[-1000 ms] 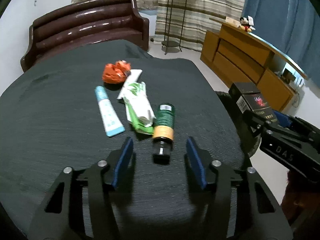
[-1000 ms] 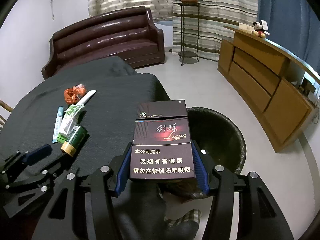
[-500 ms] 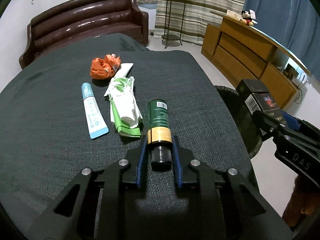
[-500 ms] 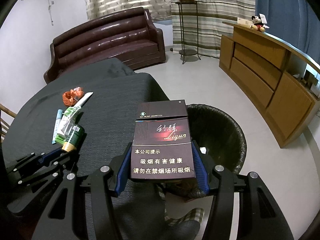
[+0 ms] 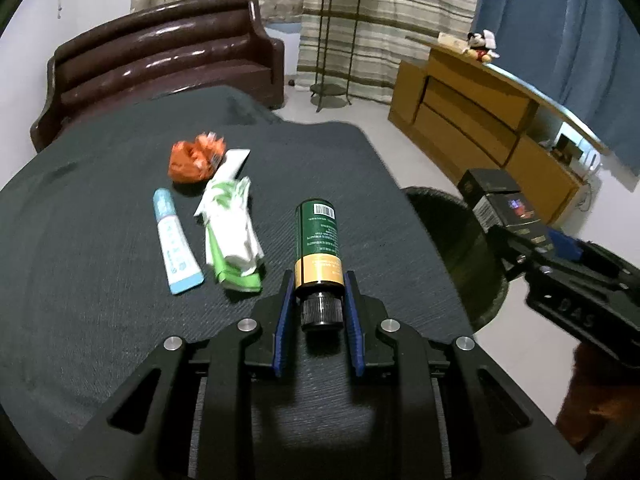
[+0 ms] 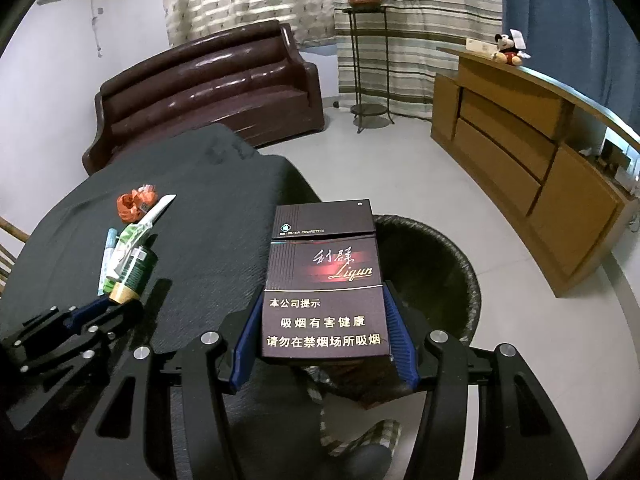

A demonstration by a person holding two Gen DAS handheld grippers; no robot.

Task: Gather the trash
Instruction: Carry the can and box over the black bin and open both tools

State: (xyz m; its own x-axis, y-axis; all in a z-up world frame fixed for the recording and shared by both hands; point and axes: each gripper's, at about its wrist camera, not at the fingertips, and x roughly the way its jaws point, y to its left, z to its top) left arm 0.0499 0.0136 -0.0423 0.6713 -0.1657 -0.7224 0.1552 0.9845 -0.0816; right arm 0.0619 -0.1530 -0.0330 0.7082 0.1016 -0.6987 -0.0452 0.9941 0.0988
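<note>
My left gripper [image 5: 319, 280] is shut on a green bottle [image 5: 317, 236] with a gold band and black cap, held at its cap end above the dark table [image 5: 100, 280]. On the table lie a blue-white tube [image 5: 176, 248], a green-white wrapper [image 5: 232, 232] and an orange crumpled wrapper [image 5: 194, 158]. My right gripper [image 6: 324, 320] is shut on a dark cigarette box [image 6: 324, 280] at the table's right edge, beside the black trash bin [image 6: 436, 272]. The bottle [image 6: 136, 272] and left gripper [image 6: 94, 312] also show in the right wrist view.
A brown leather sofa [image 5: 160, 64] stands behind the table. A wooden cabinet [image 5: 480, 128] runs along the right wall. A metal plant stand [image 5: 332, 40] stands by the striped curtain. Light floor [image 6: 400, 168] lies around the bin.
My left gripper moved forward over the bottle's cap end and closed on it; the bottle now sits lifted between the pads. The right gripper kept hold of the cigarette box near the bin.
</note>
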